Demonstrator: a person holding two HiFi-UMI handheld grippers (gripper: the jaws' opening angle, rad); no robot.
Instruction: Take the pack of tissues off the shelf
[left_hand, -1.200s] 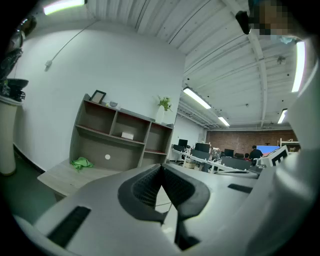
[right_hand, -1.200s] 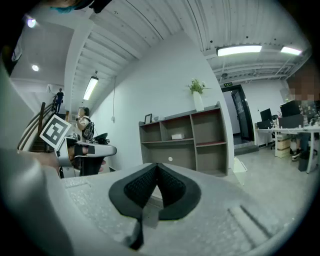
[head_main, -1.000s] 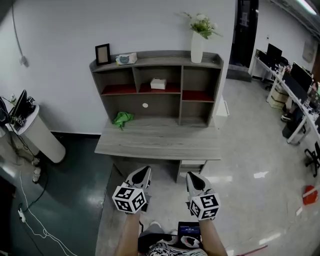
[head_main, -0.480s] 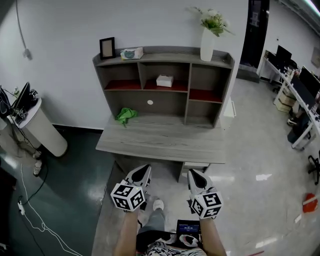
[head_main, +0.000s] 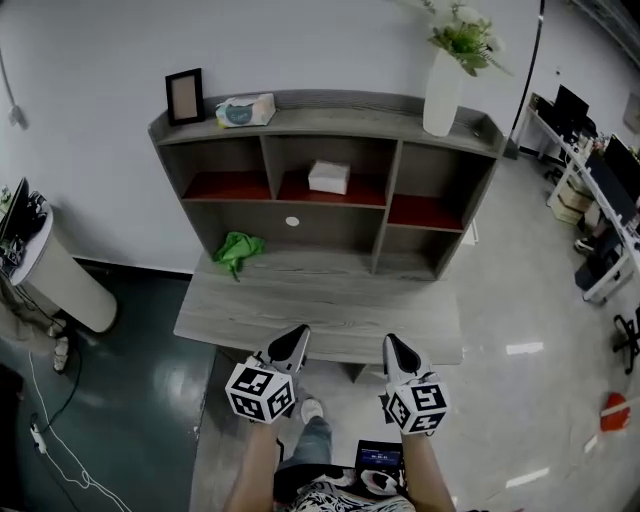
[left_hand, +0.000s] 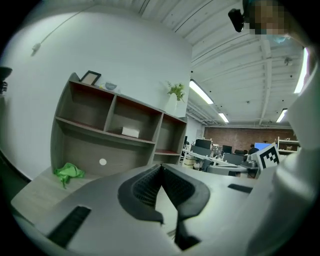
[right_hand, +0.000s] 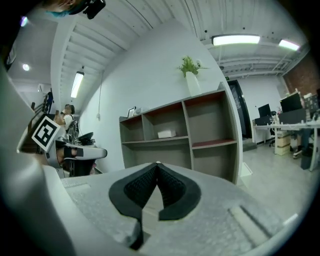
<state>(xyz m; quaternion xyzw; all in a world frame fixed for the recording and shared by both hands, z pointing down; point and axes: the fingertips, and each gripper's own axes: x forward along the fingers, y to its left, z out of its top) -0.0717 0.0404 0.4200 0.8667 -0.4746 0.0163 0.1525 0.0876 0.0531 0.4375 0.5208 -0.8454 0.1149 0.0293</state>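
A grey wooden desk (head_main: 330, 318) stands against a white wall with a shelf unit (head_main: 383, 215) along its back edge. The pack of tissues (head_main: 245, 109) – a soft pack with a teal oval on its face – lies on the top board of the shelf unit near the left end. It sits just beside a small black picture frame (head_main: 184, 96) that stands at the left corner. Near the right end of the same board stands a white vase (head_main: 441, 94) with green sprigs (head_main: 466, 32). In the middle compartment of the upper row, on a red-lined floor, sits a small white box (head_main: 329, 177). A crumpled green cloth (head_main: 238, 249) lies at the back left of the desktop, touching the foot of the shelf unit, and a small white disc (head_main: 292, 221) shows on the back panel above it. The left gripper (head_main: 293, 340) and the right gripper (head_main: 397, 349) hang side by side over the desk's front edge, well apart from the pack of tissues, both pointing towards the shelves. Each one's own view shows its ribbed black pads pressed together at the tips with nothing between them – neither holds anything. Below them, the person's shoe (head_main: 312, 409) shows on the floor.
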